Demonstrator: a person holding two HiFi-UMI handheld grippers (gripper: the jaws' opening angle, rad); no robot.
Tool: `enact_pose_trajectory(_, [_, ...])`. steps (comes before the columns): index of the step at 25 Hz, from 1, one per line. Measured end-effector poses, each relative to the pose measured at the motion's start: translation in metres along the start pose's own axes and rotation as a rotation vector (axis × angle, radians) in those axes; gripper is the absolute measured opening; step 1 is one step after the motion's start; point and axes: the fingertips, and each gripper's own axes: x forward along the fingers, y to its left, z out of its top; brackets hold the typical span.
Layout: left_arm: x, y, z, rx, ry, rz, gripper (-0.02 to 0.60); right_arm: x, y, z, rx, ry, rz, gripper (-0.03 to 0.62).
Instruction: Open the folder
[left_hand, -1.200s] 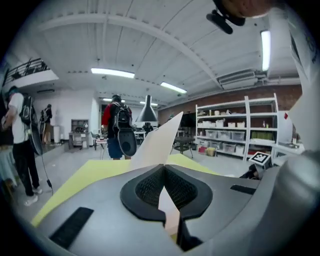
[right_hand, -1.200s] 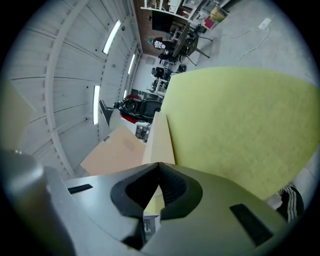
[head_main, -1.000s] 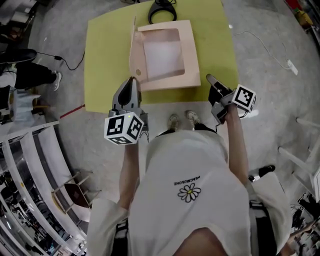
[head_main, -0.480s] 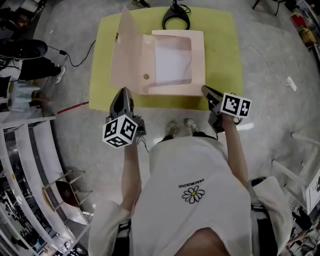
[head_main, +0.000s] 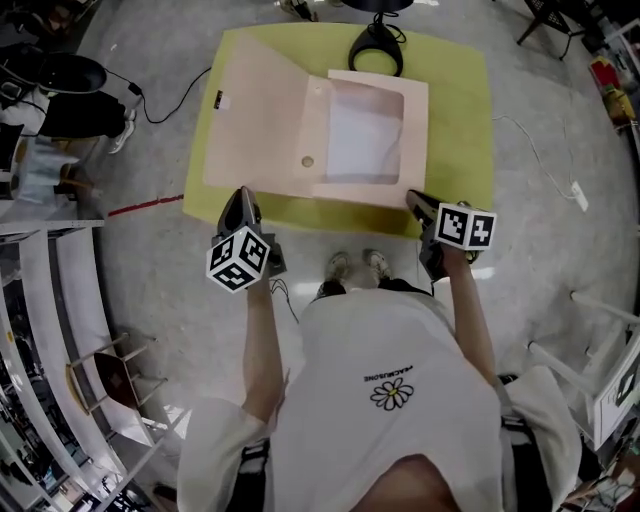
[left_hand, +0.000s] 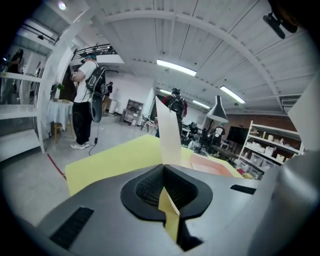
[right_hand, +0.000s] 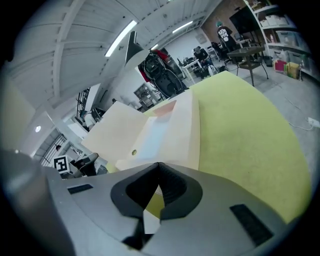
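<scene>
Left gripper (head_main: 240, 197): jaws pinch the near edge of the cover (head_main: 255, 130).
Cover: lies left of the spine, on the yellow mat (head_main: 455, 110).
Folder (head_main: 370, 190): ahead of both grippers, spine running away from them.
Right gripper (head_main: 413, 198): jaws together, empty, by the near right corner.
Nearer the cover: left hand.

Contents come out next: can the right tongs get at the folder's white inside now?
Probably yes: the cover lies open to the left, the white inside is bare, and the right tongs sit by its near right corner.

Folder (head_main: 262, 130) on mat (head_main: 462, 130) — on floor (head_main: 565, 210)
</scene>
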Motion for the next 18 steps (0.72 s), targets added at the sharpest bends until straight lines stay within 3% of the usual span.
enact_pose_trajectory(6, [0.013,0.031,-0.010,-0.020,0.040,0.072,0.014,0.009,0.005,0.004,-0.208,0.084,-0.090,0.006])
enact_pose_trajectory(11, [0.022,0.049,-0.026,-0.030,0.080,0.111,0.015,0.005,0.001,0.000,-0.162,0.099,-0.094,0.006])
enact_pose_trajectory(15, [0.031,0.067,-0.038,-0.070,0.128,0.142,0.021,0.007,0.003,-0.001,-0.198,0.113,-0.115,0.006])
enact_pose_trajectory(18, [0.040,0.079,-0.051,-0.005,0.199,0.199,0.029,0.010,0.002,0.000,-0.245,0.112,-0.134,0.006])
